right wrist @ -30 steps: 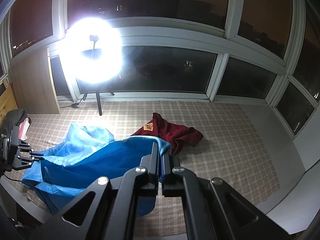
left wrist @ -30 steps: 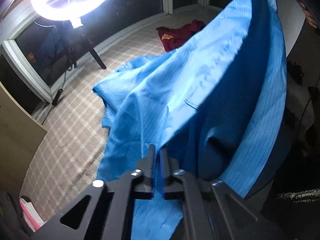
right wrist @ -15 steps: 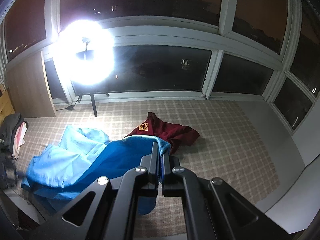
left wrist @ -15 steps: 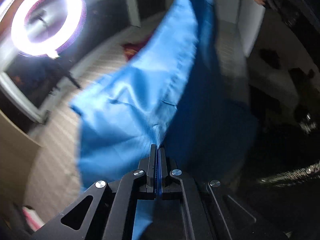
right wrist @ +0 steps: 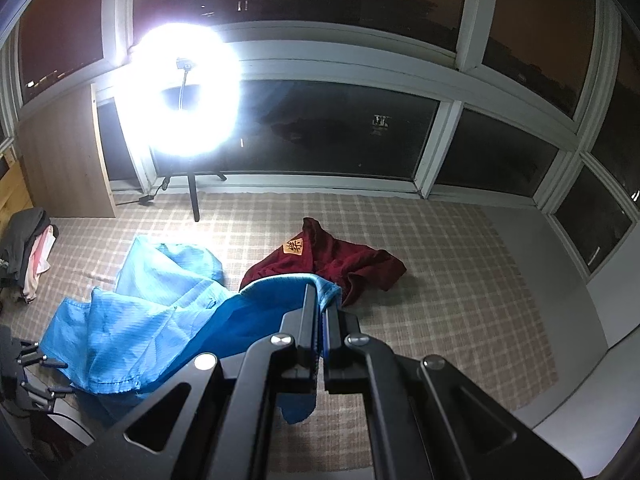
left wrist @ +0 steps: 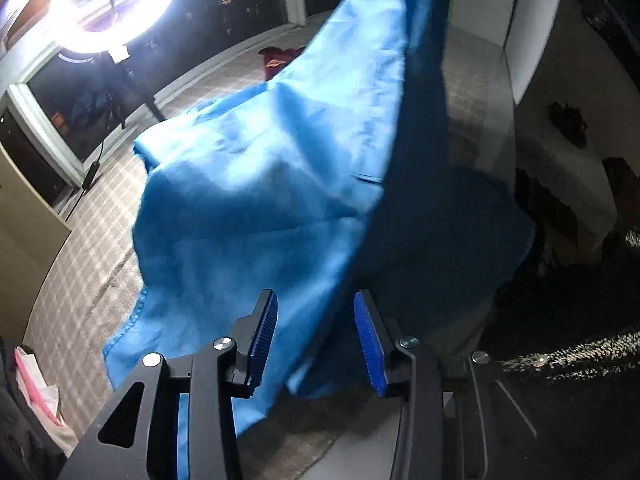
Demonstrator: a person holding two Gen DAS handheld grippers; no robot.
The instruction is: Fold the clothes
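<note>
A large blue striped garment (left wrist: 280,168) hangs stretched in the air, its far upper corner held high at the top right. My left gripper (left wrist: 316,336) is open, its blue ribbed pads (left wrist: 262,332) apart, with the cloth's lower edge loose between and just beyond them. In the right wrist view my right gripper (right wrist: 320,304) is shut on the blue garment's (right wrist: 140,320) edge, and the rest drapes down to the left onto the checked rug (right wrist: 440,280).
A dark red garment (right wrist: 332,260) lies crumpled on the rug behind the blue one. A bright ring light (right wrist: 184,92) on a tripod stands by the windows. A pile of clothes (right wrist: 28,248) sits at the left. A wooden panel (right wrist: 60,152) leans at the left.
My left gripper was shut on the blue cloth and has now opened, letting the cloth go. My right gripper stays shut on its edge.
</note>
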